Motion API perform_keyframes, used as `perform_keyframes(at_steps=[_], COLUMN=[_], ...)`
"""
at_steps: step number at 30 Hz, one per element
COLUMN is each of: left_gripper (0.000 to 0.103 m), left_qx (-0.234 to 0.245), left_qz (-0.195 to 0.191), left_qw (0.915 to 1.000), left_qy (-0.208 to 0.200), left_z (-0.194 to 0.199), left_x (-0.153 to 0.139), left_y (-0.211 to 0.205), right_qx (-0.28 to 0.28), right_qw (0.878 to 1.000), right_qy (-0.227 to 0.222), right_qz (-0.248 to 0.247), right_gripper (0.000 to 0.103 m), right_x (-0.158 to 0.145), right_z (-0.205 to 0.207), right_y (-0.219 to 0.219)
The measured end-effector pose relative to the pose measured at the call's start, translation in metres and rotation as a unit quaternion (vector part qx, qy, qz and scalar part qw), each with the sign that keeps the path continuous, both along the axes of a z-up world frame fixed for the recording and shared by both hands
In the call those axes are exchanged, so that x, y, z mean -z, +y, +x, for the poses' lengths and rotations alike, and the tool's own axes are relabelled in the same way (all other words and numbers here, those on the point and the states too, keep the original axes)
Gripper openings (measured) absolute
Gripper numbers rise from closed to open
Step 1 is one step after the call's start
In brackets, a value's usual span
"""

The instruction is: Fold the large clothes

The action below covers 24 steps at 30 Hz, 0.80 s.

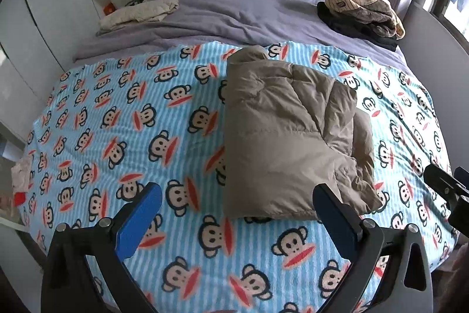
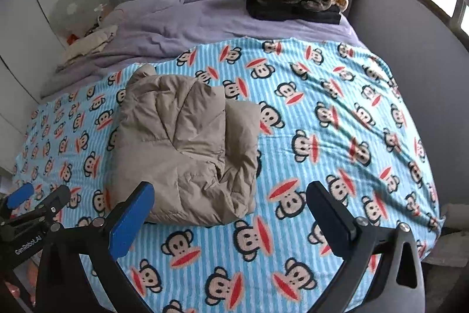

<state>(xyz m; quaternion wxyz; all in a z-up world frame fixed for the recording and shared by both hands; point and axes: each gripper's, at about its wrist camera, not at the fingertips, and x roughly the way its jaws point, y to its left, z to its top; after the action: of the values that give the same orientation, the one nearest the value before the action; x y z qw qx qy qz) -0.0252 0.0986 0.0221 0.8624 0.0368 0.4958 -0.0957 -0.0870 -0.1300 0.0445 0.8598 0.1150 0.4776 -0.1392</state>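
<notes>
Folded tan jacket [image 1: 290, 131] lies just beyond open left gripper [image 1: 237, 195].

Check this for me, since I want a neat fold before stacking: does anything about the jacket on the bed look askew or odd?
Mostly tidy. The tan puffer jacket lies folded on the monkey blanket, but its right edge is uneven: a lower layer sticks out past the top fold and the near corner is crumpled. Both tongs hover open, touching nothing.

left gripper [image 1: 237, 204]: spread wide, empty | folded tan jacket [image 1: 290, 137]: on monkey-print blanket [image 1: 117, 137], just ahead
</notes>
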Motion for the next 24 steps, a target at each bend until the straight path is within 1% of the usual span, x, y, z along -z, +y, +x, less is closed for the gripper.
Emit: perform_keyframes(at_steps=[6, 24], left_gripper=[0.103, 0.103], left_qx=[0.000, -0.001], left_qz=[0.008, 0.008], left_qw=[1.0000, 1.0000], left_qy=[-0.001, -0.005], left_z=[-0.0061, -0.0084], left_x=[-0.0004, -0.0036], left_y=[-0.0004, -0.0021], right_qx=[-0.001, 0.003], right_qw=[1.000, 1.000], right_qy=[-0.001, -0.002], right_qz=[-0.014, -0.017], right_gripper=[0.103, 0.103], right_x=[-0.0029, -0.0069], right_z=[-0.0029, -0.0075], right_y=[0.0035, 0.0027])
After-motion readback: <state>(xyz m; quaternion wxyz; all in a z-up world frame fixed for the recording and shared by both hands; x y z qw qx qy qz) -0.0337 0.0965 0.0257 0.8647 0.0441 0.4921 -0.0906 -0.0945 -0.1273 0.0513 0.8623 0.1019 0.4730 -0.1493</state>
